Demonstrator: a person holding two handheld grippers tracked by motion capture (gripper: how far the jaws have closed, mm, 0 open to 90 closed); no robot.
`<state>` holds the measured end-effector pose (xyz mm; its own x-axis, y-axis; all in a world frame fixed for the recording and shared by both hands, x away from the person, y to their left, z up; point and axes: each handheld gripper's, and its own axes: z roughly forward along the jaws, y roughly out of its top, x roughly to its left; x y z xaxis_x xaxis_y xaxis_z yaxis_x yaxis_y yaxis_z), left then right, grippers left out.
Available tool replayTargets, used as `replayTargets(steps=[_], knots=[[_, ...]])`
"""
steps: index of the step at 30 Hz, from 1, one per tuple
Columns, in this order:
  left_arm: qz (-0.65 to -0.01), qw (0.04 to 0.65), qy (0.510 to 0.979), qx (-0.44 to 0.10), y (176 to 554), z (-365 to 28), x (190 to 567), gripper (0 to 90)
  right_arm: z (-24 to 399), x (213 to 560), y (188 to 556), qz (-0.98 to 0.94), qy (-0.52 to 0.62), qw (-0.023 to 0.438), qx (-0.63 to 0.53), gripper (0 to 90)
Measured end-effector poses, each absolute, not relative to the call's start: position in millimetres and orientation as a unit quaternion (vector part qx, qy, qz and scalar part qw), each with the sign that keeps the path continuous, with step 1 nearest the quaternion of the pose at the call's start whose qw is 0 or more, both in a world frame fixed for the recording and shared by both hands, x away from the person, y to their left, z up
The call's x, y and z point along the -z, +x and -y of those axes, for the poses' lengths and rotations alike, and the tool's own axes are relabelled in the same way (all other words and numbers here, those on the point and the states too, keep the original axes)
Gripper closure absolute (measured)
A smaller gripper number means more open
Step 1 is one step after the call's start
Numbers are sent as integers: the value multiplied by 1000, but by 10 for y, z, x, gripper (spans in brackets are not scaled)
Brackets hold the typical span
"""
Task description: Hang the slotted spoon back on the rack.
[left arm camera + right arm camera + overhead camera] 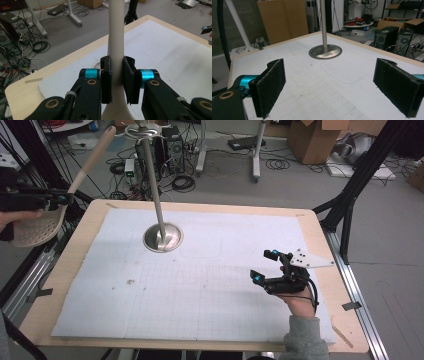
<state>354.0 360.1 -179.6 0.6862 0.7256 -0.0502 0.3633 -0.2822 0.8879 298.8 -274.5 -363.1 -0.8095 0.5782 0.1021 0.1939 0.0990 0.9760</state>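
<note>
A cream slotted spoon has a perforated head (37, 227) and a long beige handle (92, 157) that points up and to the right. My left gripper (65, 198) is shut on the handle where it meets the head, and holds the spoon in the air beyond the table's left edge. In the left gripper view the handle (116, 37) rises between the two pads of that gripper (117, 80). My right gripper (264, 265) stands open over the right side of the white mat (225, 285), with nothing between its pads (270, 85).
A steel stand with a round base (163, 237) and a tall pole (152, 180) stands on the mat at the back left, also seen ahead as the base (325, 52). The wooden table edge (60, 270) frames the mat. Cables, computers and boxes lie on the floor behind.
</note>
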Motion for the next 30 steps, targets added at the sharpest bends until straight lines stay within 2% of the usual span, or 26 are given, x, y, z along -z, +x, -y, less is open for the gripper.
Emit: replayTargets(steps=[30], knots=[[-348, 486, 786, -160, 3683, -3470, 1998, 779, 2764, 3632, 2991, -722, 268, 158, -617, 98]])
